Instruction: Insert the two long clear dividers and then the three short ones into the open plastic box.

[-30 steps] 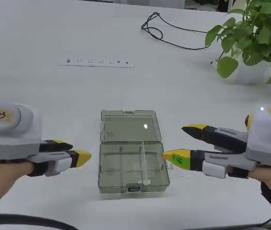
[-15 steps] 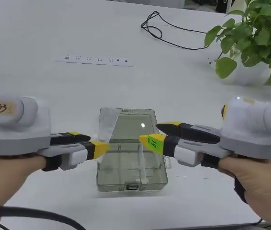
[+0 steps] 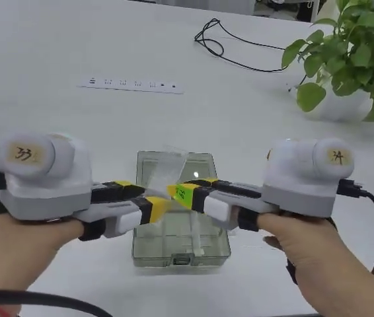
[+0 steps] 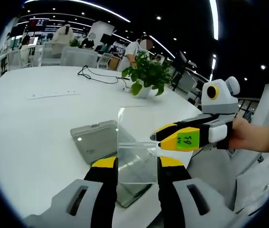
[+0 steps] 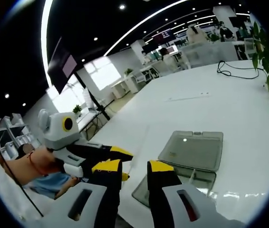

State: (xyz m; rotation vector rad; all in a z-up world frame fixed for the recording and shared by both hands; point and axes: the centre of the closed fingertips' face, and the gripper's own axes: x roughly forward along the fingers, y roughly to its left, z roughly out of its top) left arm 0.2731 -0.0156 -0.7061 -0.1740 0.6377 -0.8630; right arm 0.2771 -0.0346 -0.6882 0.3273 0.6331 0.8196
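Note:
The open plastic box [image 3: 149, 246] lies on the white table, its lid [image 3: 197, 165] laid flat behind it. A clear divider [image 3: 200, 241] stands inside it. My left gripper [image 3: 155, 206] hovers over the box's left side, shut on a clear divider [image 4: 135, 159] that sticks up ahead of its jaws [image 3: 168, 162]. My right gripper [image 3: 184, 191] comes in from the right and meets it tip to tip. In the right gripper view the divider's thin edge [image 5: 141, 142] runs up between my open right gripper [image 5: 134, 168]. The box [image 5: 206, 178] lies beyond.
A white power strip [image 3: 131, 84] lies further back on the table. A black cable [image 3: 230, 49] coils at the back, and a potted plant [image 3: 345, 59] stands at the back right. Chairs and people are far off in the left gripper view.
Both grippers have moved inward from the box's sides and now meet above it. The right gripper has swung left to the divider that the left one carries.

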